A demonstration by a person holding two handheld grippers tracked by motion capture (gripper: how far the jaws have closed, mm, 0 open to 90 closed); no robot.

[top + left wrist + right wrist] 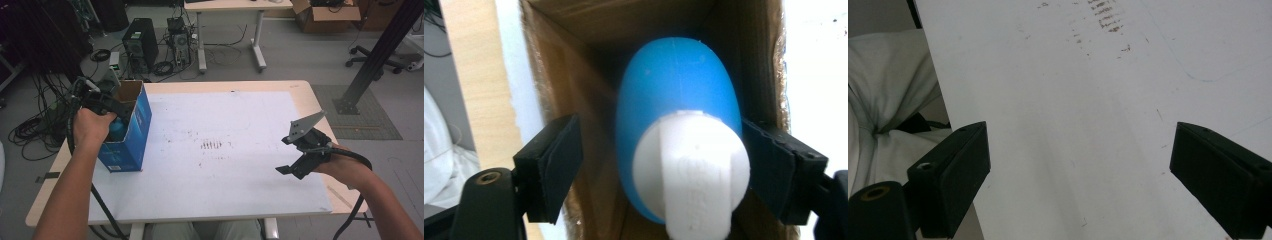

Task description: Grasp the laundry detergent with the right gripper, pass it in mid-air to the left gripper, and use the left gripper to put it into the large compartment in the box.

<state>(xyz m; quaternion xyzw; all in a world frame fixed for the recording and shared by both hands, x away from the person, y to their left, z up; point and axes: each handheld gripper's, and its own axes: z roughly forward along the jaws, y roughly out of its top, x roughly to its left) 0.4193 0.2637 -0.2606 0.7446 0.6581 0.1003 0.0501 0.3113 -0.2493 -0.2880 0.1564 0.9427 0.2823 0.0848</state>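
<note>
A blue cardboard box (125,135) stands open-topped at the table's left edge. Inside it sits a blue bottle (118,129) with a white cap (691,170), seen from above in the left gripper view against the brown inner walls of the box (574,60). My left gripper (664,145) reaches down into the box (116,116) with its jaws either side of the bottle (674,85). A clear gap shows at the left jaw, so nothing is gripped. My right gripper (285,155) hovers open over the white mat at the right, with bare mat between its jaws (1080,160).
A white mat (220,150) with some brown marks covers most of the wooden table (305,92). Beyond the table lie cables, a computer tower (140,42), another desk and a cardboard box (327,15). Pale cloth (888,100) lies past the mat's edge.
</note>
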